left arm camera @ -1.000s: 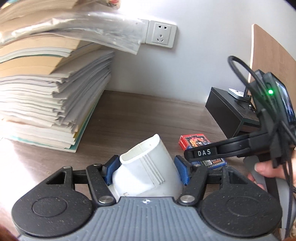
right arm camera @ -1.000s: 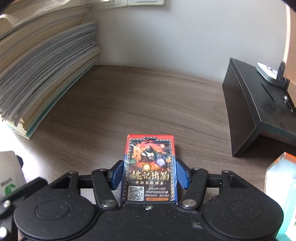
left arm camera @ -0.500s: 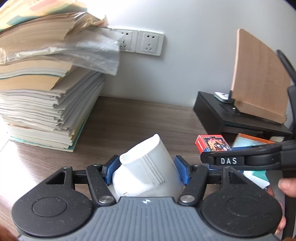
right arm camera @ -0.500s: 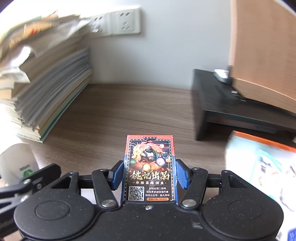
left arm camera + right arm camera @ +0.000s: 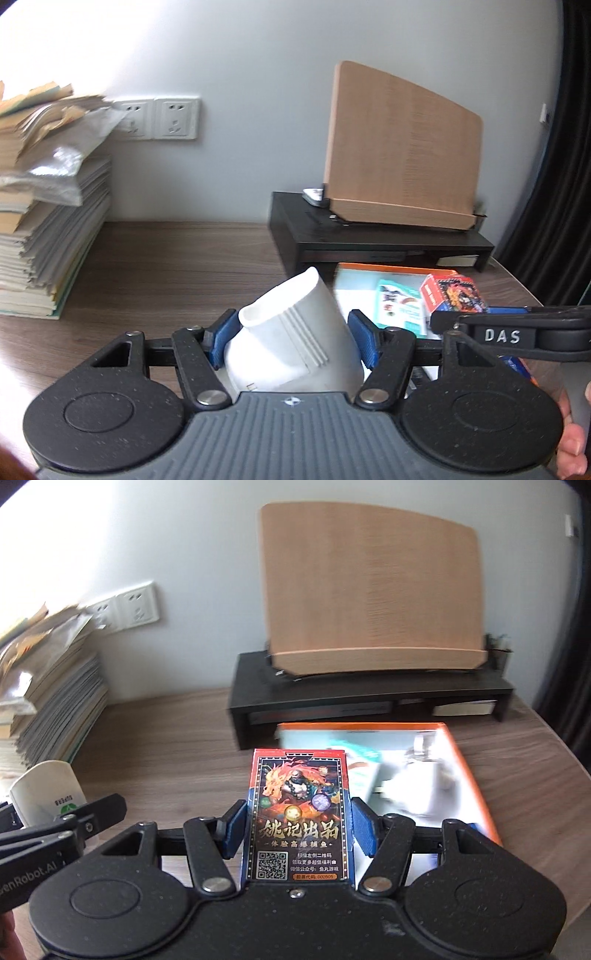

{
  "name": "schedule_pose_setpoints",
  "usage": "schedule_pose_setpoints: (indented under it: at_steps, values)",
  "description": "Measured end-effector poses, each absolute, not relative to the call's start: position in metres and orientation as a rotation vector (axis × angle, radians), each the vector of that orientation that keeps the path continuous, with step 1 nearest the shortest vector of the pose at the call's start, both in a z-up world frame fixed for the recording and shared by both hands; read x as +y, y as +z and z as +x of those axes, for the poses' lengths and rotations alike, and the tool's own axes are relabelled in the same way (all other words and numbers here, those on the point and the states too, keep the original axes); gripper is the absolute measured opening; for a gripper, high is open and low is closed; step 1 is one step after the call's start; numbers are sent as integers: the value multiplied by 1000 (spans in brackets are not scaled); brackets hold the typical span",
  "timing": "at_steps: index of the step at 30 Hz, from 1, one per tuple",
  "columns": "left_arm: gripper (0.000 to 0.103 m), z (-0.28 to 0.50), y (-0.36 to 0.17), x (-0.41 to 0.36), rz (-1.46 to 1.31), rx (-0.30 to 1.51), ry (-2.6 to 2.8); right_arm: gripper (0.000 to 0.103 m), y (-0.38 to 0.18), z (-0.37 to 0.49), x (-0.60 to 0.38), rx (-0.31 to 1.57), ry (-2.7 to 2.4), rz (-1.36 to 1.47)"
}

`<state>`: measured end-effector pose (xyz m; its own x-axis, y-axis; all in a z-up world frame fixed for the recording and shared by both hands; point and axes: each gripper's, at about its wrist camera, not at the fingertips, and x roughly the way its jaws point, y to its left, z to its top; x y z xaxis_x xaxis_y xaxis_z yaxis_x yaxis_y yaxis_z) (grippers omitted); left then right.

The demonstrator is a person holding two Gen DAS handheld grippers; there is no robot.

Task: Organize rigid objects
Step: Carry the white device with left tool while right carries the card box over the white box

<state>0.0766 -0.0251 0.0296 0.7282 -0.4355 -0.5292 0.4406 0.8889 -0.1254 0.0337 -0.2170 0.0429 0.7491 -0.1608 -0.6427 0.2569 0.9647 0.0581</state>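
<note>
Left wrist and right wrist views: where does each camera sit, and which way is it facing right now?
Left wrist: behind the left tool, which grips a white cup; it faces the wall, with the right tool and some fingers in view.
Right wrist: behind the right tool, which grips a card box; same heading, left tool arm in view.
Shared: wooden board, black stand, orange-edged box, paper stack.

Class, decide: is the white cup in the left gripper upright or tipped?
Tipped: the white cup leans left between the left gripper pads, mouth facing up-left.
</note>
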Motion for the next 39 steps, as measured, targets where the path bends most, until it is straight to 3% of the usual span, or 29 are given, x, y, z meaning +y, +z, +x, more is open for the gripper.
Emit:
schedule_pose_setpoints:
  at_steps: [16,39]
  values:
    - [66,54,39,-166,33,651,-407,71,58,-19,-335,644,-169,132]
    - [66,65,30,-181,85,752,-325,71,54,-4,-346,660,-153,151]
